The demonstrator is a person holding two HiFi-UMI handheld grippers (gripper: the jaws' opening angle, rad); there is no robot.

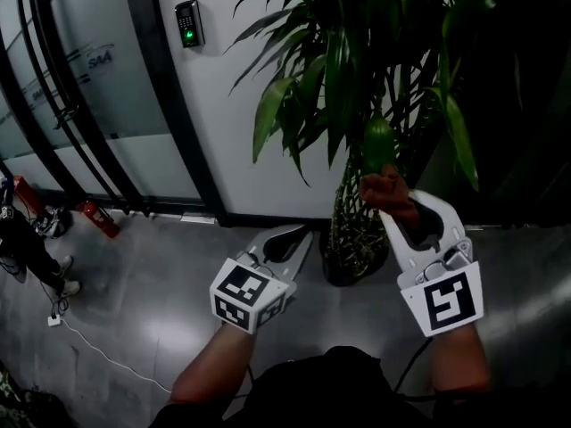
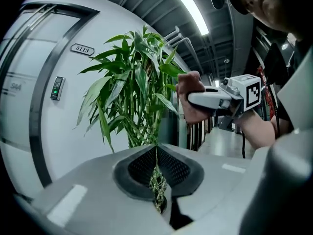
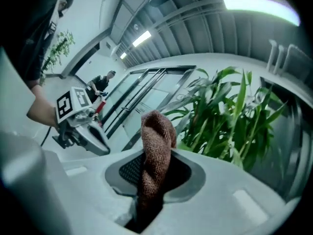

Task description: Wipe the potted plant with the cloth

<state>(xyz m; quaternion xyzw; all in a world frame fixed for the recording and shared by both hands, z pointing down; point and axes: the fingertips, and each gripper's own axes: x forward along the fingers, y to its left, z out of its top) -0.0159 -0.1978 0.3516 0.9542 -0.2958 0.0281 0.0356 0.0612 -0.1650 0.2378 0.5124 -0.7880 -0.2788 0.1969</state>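
We judge the wiping to be at its very start. The cloth (image 1: 385, 188), a brown knit rag, is already in our right tool (image 1: 412, 210), whose jaws are clamped on it so that a bunched fold stands up beyond the pads. In the head view it sits at about 4 o'clock from the centre of the potted plant (image 1: 357, 78), right under a low hanging leaf. We cannot tell whether it touches that leaf or stops just short.

Our left tool (image 1: 303, 236) is at 8 o'clock from the plant's plaited stem, near it but apart. Its jaws are pressed together with nothing between them; only the stem shows through the slit behind them.

The plant itself stands on the floor (image 1: 152, 283) against the white wall, at 12 to 1 o'clock in the head view. No leaf looks any different for having been cleaned, so as far as we can judge nearly all the foliage remains to be wiped.
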